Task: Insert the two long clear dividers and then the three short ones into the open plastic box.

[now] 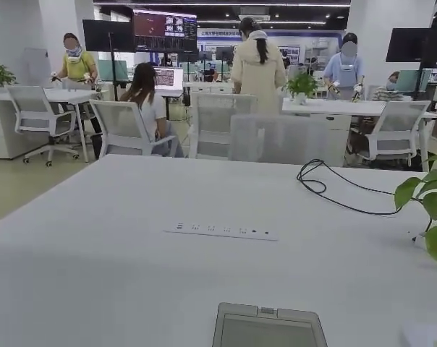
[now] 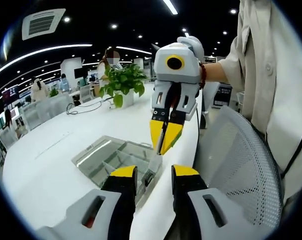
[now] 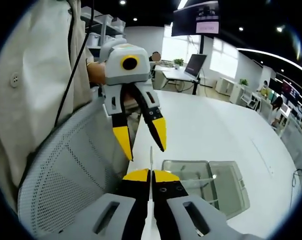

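Observation:
The open clear plastic box (image 2: pixel 108 156) lies flat on the white table near its edge, lid folded out; its compartments look bare. My right gripper (image 3: pixel 151 176) is shut on a thin clear divider (image 3: pixel 151 156), seen edge-on and upright. In the left gripper view the right gripper (image 2: pixel 164 144) hangs tips down over the box's near corner, and the divider (image 2: pixel 154 163) sticks out below its yellow tips. My left gripper (image 2: pixel 154 171) is open and holds nothing. It (image 3: pixel 145 150) faces the right gripper just behind the divider. Part of the box (image 1: pixel 269 312) is at the bottom of the head view.
A white power strip (image 1: pixel 222 231) is set into the table's middle. A black cable (image 1: pixel 327 188) loops at the right by a leafy plant (image 1: pixel 432 210). A grey mesh chair (image 2: pixel 241 160) stands at the table edge beside the person. Other people work at far desks.

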{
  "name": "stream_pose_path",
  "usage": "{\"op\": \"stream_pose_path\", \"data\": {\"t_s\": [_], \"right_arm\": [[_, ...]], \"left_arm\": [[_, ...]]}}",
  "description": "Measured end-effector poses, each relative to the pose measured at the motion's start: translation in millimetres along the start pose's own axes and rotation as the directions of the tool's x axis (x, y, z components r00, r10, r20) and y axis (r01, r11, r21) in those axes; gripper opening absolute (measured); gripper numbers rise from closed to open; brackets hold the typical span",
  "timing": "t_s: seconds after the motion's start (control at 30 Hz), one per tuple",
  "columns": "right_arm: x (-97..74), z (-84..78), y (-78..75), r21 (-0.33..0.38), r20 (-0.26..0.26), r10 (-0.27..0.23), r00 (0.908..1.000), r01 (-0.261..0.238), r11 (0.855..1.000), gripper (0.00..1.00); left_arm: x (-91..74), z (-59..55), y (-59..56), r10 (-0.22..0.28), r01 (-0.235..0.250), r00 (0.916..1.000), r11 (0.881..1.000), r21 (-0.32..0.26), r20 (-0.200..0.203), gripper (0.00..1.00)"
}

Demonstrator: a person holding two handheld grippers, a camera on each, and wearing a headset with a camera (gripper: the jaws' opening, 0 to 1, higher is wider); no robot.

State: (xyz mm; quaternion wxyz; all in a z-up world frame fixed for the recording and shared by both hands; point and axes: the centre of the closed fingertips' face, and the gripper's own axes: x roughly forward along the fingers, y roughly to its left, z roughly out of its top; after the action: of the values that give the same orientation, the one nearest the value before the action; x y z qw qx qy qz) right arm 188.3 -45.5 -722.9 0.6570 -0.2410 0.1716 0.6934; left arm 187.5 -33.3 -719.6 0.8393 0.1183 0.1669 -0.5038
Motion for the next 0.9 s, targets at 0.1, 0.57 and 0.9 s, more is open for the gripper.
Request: {"op": "stream_pose_path", "data": {"t_s": [0.1,0.57,0.9], "right_arm": [[0.3,0.4,-5.5,0.015,0.0,-0.022,0.9998,0.022,1.0,0.02],[4.6,-3.6,-40.1,0.099,-0.026,-0.139,0.9899,0.141,0.985,0.02],[10.5,-12.5,-56.9,0.145,-0.077,-0.174,0.9818,0.183,0.972,0.02]], "left_arm": [[-0.6,0.3,6.7,0.033,-0.032,0.9993,0.999,-0.029,0.017,0.34],[1.1,-1.4,23.7,0.124,-0.114,0.9901,0.985,-0.131,0.067,0.61],[3.3,-2.7,31.0,0.16,-0.144,0.9838,0.974,-0.174,0.081,0.71]]}}
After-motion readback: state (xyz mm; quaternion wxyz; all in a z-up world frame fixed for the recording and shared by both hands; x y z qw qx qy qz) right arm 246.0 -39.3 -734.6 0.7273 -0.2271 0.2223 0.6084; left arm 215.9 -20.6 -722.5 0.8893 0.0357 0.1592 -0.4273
